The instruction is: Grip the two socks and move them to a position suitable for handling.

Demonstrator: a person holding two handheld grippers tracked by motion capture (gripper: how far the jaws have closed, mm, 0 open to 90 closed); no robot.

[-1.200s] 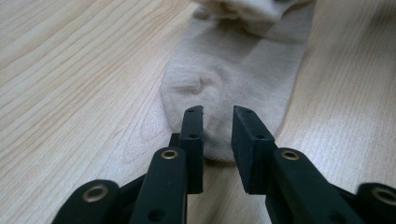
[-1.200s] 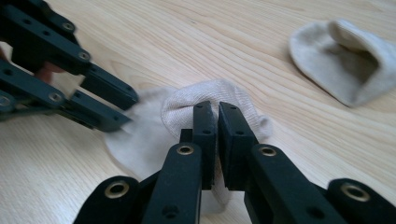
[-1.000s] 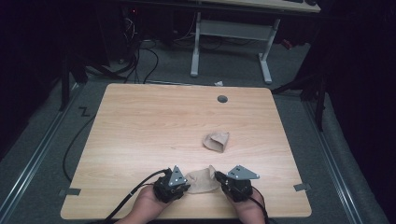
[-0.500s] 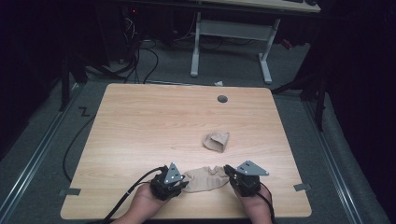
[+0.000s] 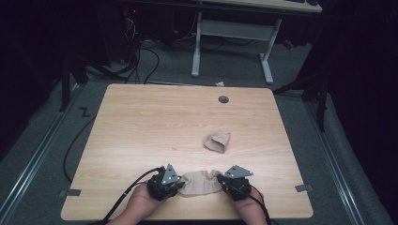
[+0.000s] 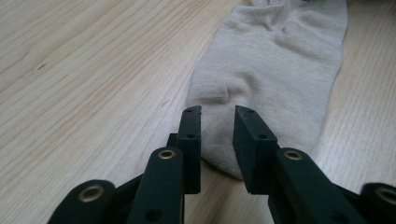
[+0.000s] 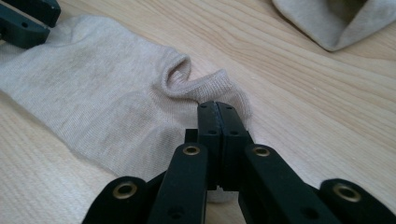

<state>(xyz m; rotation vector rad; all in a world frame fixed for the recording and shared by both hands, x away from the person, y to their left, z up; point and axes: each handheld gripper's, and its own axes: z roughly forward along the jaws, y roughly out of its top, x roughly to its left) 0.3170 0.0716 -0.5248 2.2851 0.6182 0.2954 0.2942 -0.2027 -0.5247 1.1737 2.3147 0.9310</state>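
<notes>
Beige sock (image 5: pixel 201 182) lies flat near the front edge of the wooden tabletop (image 5: pixel 155 126), stretched between both grippers. Right gripper (image 7: pixel 217 108) has just closed tight, pinching the sock's cuff. Left gripper (image 6: pixel 217 114) has just been opening, its jaws parted over the toe end. 1 more folded sock (image 5: pixel 217 141) sits farther back

A light wooden table (image 5: pixel 141 122) with a round cable hole (image 5: pixel 223 99) is set on grey carpet (image 5: pixel 37 140). Beyond it – in a dim, dark room – a white desk frame (image 5: pixel 232 33) and tangled cables (image 5: pixel 145 56) are seen.
</notes>
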